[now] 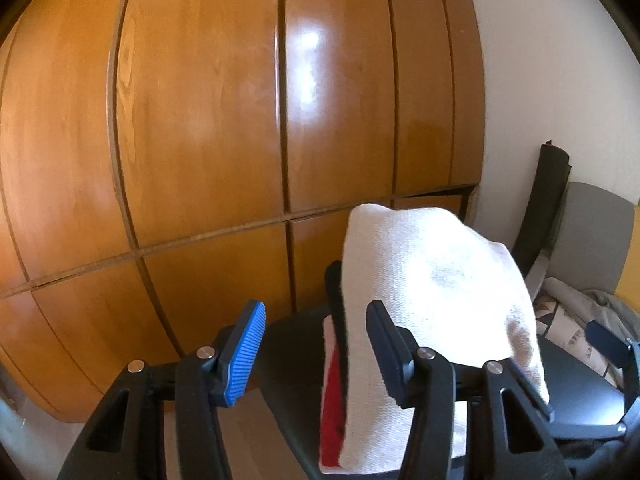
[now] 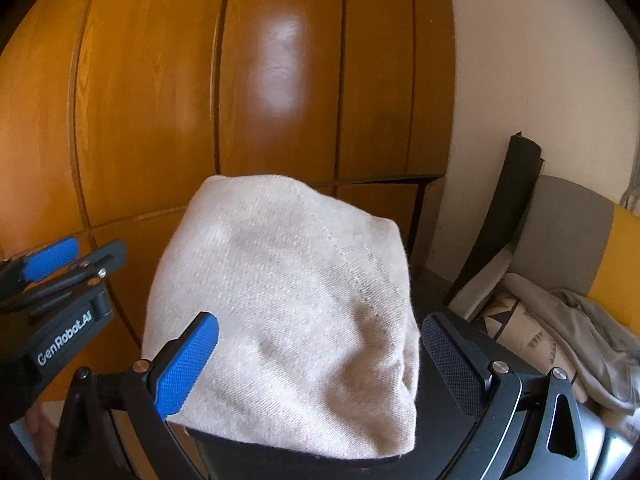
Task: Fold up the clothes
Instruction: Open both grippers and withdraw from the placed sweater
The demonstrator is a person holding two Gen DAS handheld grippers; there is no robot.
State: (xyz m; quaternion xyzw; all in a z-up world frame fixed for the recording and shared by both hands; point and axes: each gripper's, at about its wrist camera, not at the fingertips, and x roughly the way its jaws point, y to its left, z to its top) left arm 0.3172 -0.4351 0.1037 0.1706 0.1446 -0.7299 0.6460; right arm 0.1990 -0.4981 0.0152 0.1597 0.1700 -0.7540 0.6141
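Cream folded garment (image 2: 288, 312) masking its support, both grippers' fingers spread, ungrasping.

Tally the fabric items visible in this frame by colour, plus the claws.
White folded cloth: 1
Red cloth beneath it: 1
Grey garment on the seat at right: 1
Patterned fabric beside it: 1
Claws, left claw and right claw, both open: 2
Total: 6

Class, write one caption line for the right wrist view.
Open right gripper flanking a folded cream knit garment before orange wooden wardrobe doors.
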